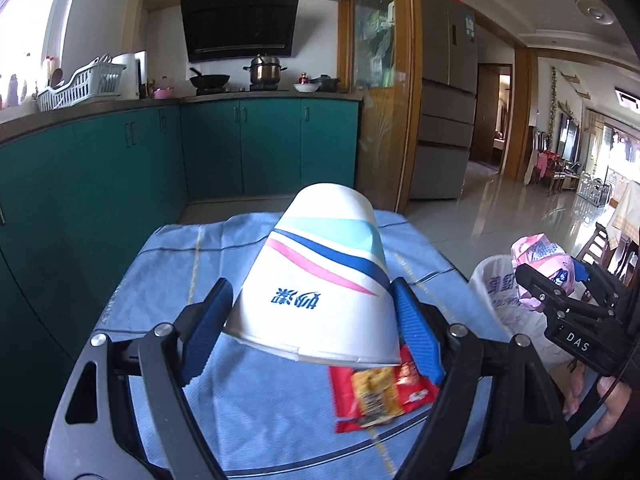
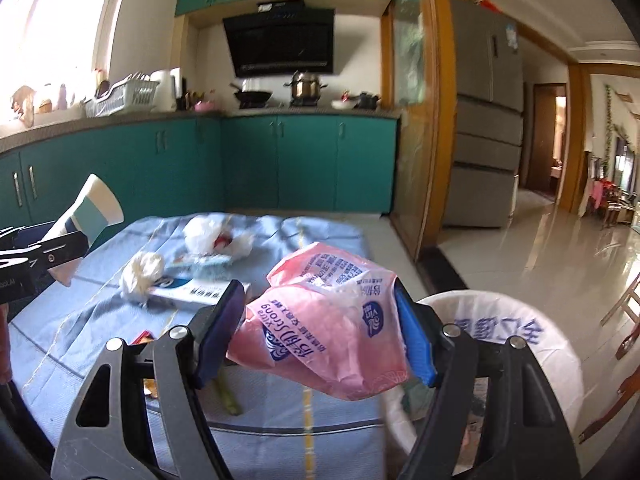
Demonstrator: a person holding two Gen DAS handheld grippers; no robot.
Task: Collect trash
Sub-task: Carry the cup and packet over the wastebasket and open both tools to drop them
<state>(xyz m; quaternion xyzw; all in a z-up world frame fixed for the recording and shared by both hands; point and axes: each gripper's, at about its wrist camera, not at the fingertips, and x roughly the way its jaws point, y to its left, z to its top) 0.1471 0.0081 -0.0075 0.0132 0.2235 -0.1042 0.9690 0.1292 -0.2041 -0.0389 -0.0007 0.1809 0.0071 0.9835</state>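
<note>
My left gripper (image 1: 310, 322) is shut on a white paper cup (image 1: 320, 276) with blue, pink and teal stripes, held upside down above the blue tablecloth (image 1: 168, 280). The cup also shows at the left of the right wrist view (image 2: 90, 212). My right gripper (image 2: 320, 328) is shut on a crumpled pink plastic wrapper (image 2: 328, 320), held at the table's right edge beside the bin lined with a white bag (image 2: 520, 344). In the left wrist view the right gripper (image 1: 560, 292) and the wrapper (image 1: 540, 256) hang over that bin (image 1: 496, 292).
A red snack packet (image 1: 380, 396) lies under the cup. On the cloth are a crumpled white tissue (image 2: 142, 276), a white-and-blue box (image 2: 192, 294), a clear plastic bag (image 2: 212, 236) and a green stalk (image 2: 230, 398). Teal cabinets (image 2: 160, 168) stand behind the table.
</note>
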